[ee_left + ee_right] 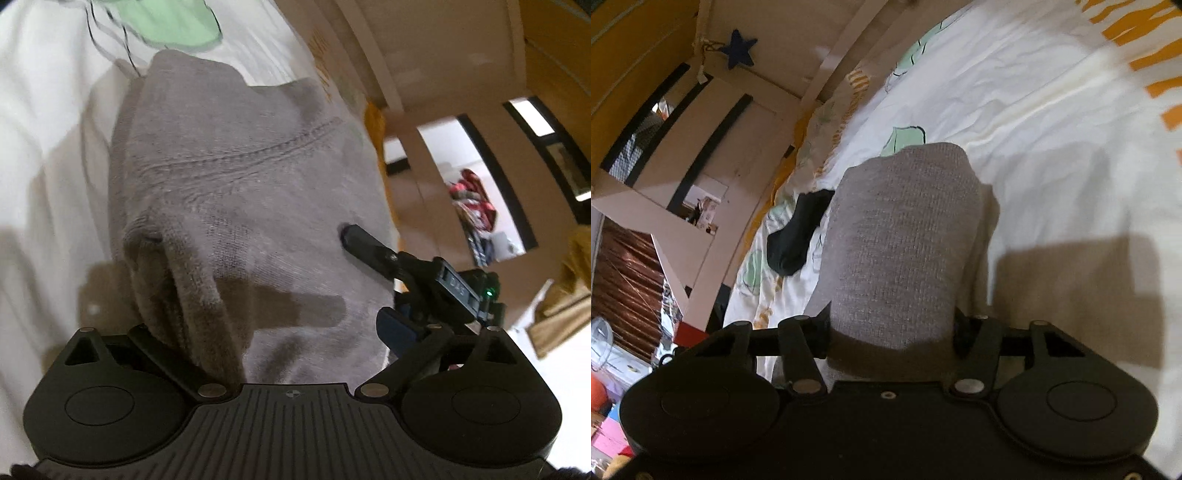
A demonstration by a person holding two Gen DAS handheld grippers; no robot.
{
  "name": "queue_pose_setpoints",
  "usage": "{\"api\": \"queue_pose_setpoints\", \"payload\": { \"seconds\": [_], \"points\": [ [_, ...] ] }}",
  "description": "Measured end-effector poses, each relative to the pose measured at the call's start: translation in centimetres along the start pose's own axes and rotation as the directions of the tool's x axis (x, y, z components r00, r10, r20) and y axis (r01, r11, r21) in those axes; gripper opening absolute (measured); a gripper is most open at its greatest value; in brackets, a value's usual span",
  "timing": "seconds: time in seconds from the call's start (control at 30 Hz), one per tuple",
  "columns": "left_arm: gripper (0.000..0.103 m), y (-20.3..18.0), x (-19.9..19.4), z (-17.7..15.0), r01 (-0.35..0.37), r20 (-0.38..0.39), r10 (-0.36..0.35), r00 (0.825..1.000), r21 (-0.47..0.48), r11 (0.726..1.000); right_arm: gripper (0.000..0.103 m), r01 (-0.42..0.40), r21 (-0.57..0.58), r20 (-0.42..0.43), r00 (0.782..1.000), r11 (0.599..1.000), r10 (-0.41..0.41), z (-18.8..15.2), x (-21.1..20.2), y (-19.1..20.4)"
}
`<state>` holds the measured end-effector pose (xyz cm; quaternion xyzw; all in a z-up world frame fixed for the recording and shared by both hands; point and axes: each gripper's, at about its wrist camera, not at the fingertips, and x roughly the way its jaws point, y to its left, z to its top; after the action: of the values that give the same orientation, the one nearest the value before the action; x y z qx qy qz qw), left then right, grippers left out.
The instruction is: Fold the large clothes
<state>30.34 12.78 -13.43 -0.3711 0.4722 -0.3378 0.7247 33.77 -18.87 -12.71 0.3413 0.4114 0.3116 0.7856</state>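
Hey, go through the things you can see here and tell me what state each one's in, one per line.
Grey garment: folded into a bundle, lying on the bedsheet.
Left gripper: open, wide over the garment.
Right gripper: shut on grey garment, fabric bunched between the fingers.
Bedsheet: spread out, wrinkled.
Black sock: lying loose beside the garment.

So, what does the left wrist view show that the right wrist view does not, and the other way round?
Only the left wrist view shows the right gripper from outside, its fingers astride the edge of the grey garment. It also shows a stitched seam across the cloth and colourful clothes through a doorway. Only the right wrist view shows a black sock lying on the sheet beside the garment, and a blue star higher up. Both show the grey garment on the white printed bedsheet, with the right gripper closed on it.
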Motion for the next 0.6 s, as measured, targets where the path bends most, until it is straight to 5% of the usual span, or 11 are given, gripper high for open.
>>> {"api": "queue_pose_setpoints", "payload": {
  "seconds": [0.33,0.47,0.6],
  "points": [
    [0.1,-4.3,2.1,-10.9,0.123,-0.204,-0.12,0.972,-0.001,0.992,0.065,0.134,0.016,-0.156,0.979,0.991,-0.129,-5.6,-9.5,0.7],
    [0.093,-4.9,1.5,-13.4,0.007,-0.153,0.013,0.988,0.124,0.992,0.076,0.224,-0.078,-0.181,0.955,0.971,-0.235,-7.8,-11.3,1.0],
    [0.092,-6.7,-0.2,-13.6,-0.136,-0.036,0.147,0.988,0.214,0.967,0.081,0.29,-0.1,-0.105,0.948,0.952,-0.3,-9.1,-12.3,1.4]
  ]
}}
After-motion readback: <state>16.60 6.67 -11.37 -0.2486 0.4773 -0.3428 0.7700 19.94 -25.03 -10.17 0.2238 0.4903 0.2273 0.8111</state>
